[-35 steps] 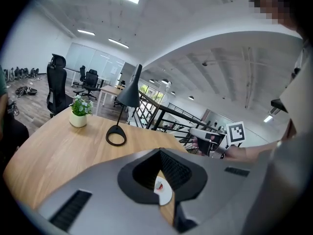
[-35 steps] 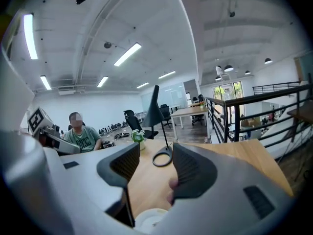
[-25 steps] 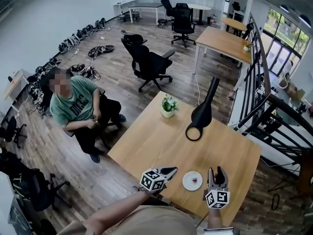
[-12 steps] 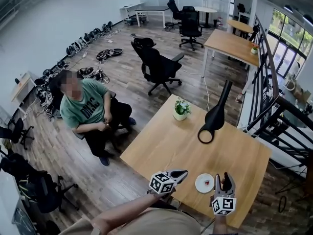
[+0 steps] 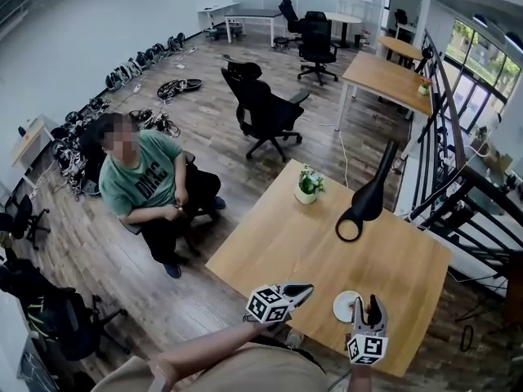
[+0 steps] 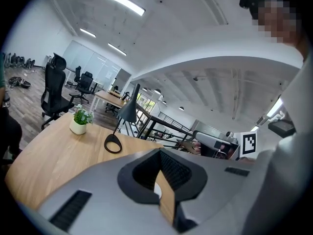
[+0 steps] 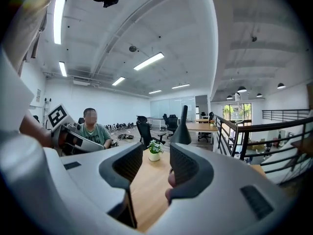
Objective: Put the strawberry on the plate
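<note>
A small white plate lies near the front edge of the wooden table. My right gripper hovers over the plate's right rim, its jaws standing apart and covering part of the plate. No strawberry shows clearly in the head view. In the right gripper view the gripper is open, and a blurred reddish lump shows against the inner side of its right jaw; I cannot tell whether it is the strawberry. My left gripper hangs left of the plate, jaws together, empty.
A black desk lamp and a small potted plant stand at the table's far side. A person in a green shirt sits to the left of the table. An office chair stands beyond. A black railing runs along the right.
A red strawberry lay in view on the plate before; now the right gripper has shifted left over the plate's right rim and hides that spot. Both grippers moved a little.
</note>
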`<control>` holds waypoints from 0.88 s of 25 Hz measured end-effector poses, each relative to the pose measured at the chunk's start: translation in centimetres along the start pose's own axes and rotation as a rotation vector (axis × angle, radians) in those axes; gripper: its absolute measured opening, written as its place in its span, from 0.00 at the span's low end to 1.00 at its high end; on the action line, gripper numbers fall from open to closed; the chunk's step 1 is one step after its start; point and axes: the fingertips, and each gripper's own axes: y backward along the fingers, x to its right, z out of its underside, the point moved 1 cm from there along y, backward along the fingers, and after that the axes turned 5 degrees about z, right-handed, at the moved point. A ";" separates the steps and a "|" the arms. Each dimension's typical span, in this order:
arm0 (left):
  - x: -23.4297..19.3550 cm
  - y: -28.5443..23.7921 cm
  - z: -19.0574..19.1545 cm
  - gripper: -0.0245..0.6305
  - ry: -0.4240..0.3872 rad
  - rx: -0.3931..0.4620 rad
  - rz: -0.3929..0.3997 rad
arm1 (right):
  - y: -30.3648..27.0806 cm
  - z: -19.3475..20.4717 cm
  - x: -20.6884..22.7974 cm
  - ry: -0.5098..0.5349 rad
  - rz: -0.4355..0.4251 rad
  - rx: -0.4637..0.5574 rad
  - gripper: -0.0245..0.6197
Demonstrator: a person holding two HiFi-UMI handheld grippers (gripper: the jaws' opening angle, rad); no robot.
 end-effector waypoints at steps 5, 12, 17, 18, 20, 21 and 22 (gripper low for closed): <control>-1.7 0.9 0.4 0.04 0.015 -0.009 0.006 | -0.2 1.4 -1.1 -0.016 0.025 -0.035 0.32; -3.0 2.0 -0.4 0.04 0.003 -0.029 0.036 | -0.8 1.5 -2.4 -0.031 0.067 -0.051 0.32; -2.8 1.4 -0.6 0.04 0.005 -0.039 0.056 | -0.6 2.1 -2.1 -0.041 0.087 -0.070 0.32; -2.5 1.3 -0.4 0.04 0.006 -0.041 0.063 | -0.2 2.3 -1.9 -0.041 0.095 -0.072 0.32; -2.7 1.4 -0.4 0.04 -0.001 -0.038 0.067 | -0.5 2.7 -1.9 -0.044 0.096 -0.063 0.32; -3.2 1.6 -0.7 0.04 -0.009 -0.028 0.057 | -1.4 2.8 -2.0 -0.046 0.083 -0.051 0.32; -4.0 1.8 -1.3 0.04 -0.018 -0.014 0.042 | -2.8 2.5 -2.3 -0.044 0.062 -0.037 0.32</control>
